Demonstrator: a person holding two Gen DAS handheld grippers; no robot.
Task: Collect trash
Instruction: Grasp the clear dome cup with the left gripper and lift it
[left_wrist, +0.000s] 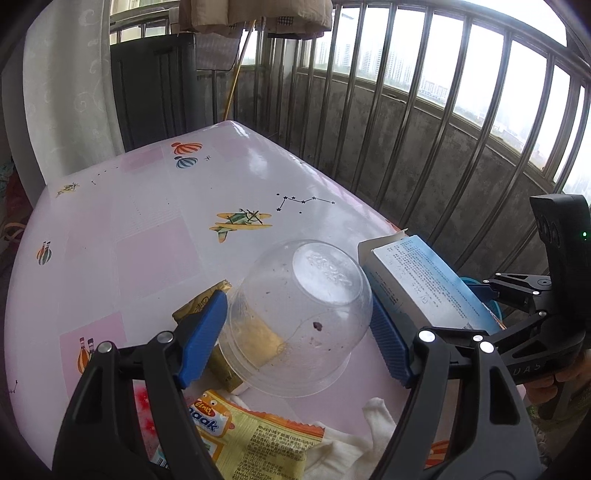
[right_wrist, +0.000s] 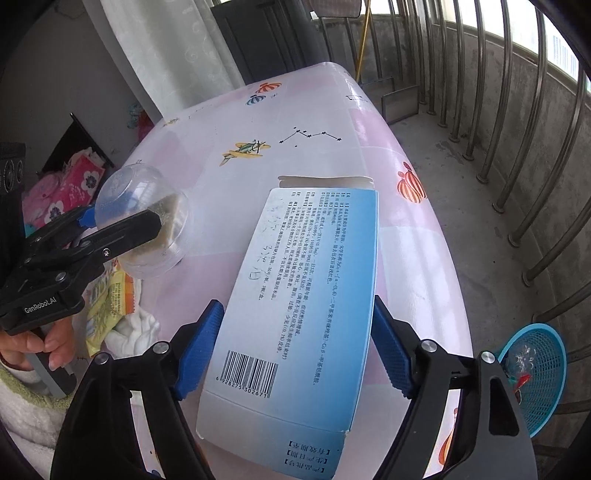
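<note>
Desk (left_wrist: 147, 236) covered in pink patterned cloth, beside balcony railing (left_wrist: 424, 122). Blue medicine box (right_wrist: 306, 295) lying on desk between right tongs (right_wrist: 295, 345), pads at both long edges. Upturned clear plastic cup (left_wrist: 299, 317) clamped in left tongs (left_wrist: 301, 338), over gold wrapper (left_wrist: 255, 339). Blue basket (right_wrist: 535, 373) on floor.

The left gripper (left_wrist: 299, 332) straddles an upturned clear cup (left_wrist: 301, 317) on the pink table (left_wrist: 155, 206), its blue pads at both sides of the cup. A gold wrapper (left_wrist: 201, 304) lies under the cup and beside the left pad. A blue box (left_wrist: 424, 284) sits just right of the cup, by the right gripper (left_wrist: 484, 291). A yellow snack bag (left_wrist: 251, 439) and white cloth (left_wrist: 376, 417) lie near the bottom edge
</note>
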